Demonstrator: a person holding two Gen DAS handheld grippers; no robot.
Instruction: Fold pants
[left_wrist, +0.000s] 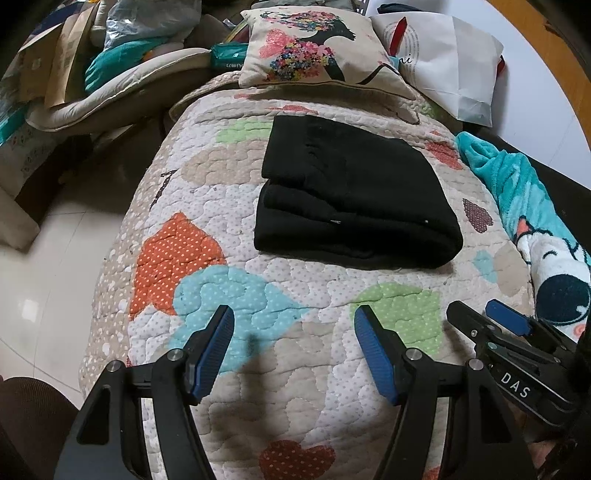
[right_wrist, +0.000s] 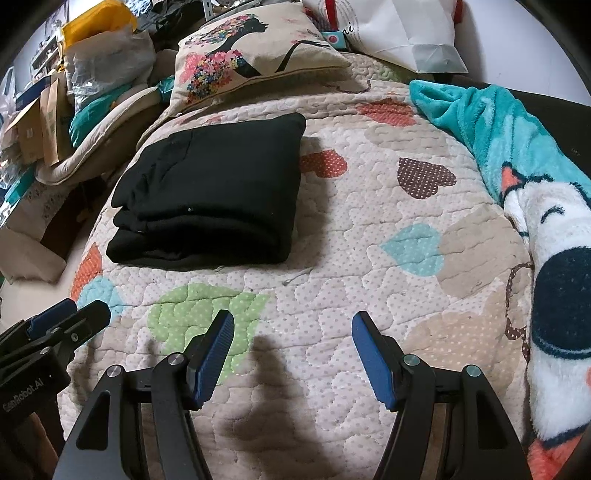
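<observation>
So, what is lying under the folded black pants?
The black pants lie folded in layers on the heart-patterned quilt. The quilt shows all around them; the part directly beneath is covered, so anything there cannot be seen.

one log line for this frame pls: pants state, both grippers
pants: folded stack on quilt | left gripper: open, empty, short of pants | right gripper: open, empty | contact: none

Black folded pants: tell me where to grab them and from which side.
Grip the black folded pants at the stacked near edge, coming low from the front with an open tool. The layers there form a thick rounded roll facing the left tool and right tool.
</observation>
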